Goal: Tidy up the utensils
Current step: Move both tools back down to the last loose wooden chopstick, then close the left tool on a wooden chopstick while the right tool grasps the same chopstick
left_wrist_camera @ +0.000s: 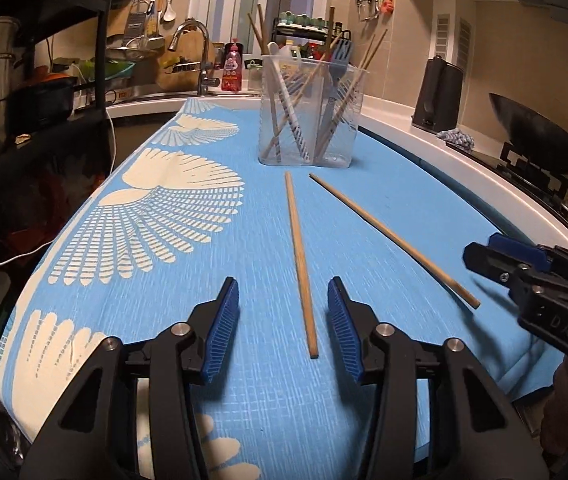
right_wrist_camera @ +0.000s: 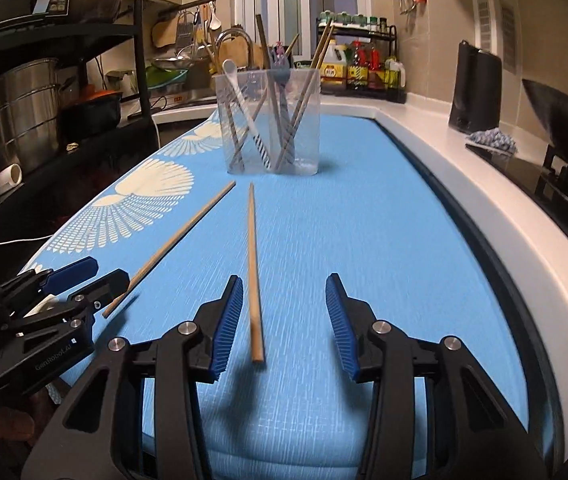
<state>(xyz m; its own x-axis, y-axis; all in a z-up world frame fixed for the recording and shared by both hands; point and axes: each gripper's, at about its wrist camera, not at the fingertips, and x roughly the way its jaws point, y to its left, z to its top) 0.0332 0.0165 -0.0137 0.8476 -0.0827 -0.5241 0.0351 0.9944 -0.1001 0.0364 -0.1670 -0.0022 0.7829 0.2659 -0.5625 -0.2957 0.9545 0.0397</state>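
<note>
Two wooden chopsticks lie apart on the blue patterned mat [left_wrist_camera: 364, 208]. In the left wrist view my left gripper [left_wrist_camera: 284, 284] stands open with the near end of the left chopstick [left_wrist_camera: 300, 264] between its blue pads, which do not touch it. My right gripper [right_wrist_camera: 284, 280] is also open, and the right chopstick [right_wrist_camera: 253, 272] lies between its fingers, closer to the left pad. Each gripper shows in the other's view: the right gripper [left_wrist_camera: 484, 246] and the left gripper [right_wrist_camera: 103, 274]. A clear plastic holder [left_wrist_camera: 308, 148] [right_wrist_camera: 271, 160] stands beyond, with chopsticks, a fork and spoons in it.
A white counter rim [right_wrist_camera: 484, 200] curves along the right of the mat. Past it are a black kettle [left_wrist_camera: 438, 96], a rag [left_wrist_camera: 458, 138] and a wok [left_wrist_camera: 540, 136] on the stove. A sink tap [left_wrist_camera: 199, 56] and a dark shelf rack [right_wrist_camera: 83, 80] stand to the left.
</note>
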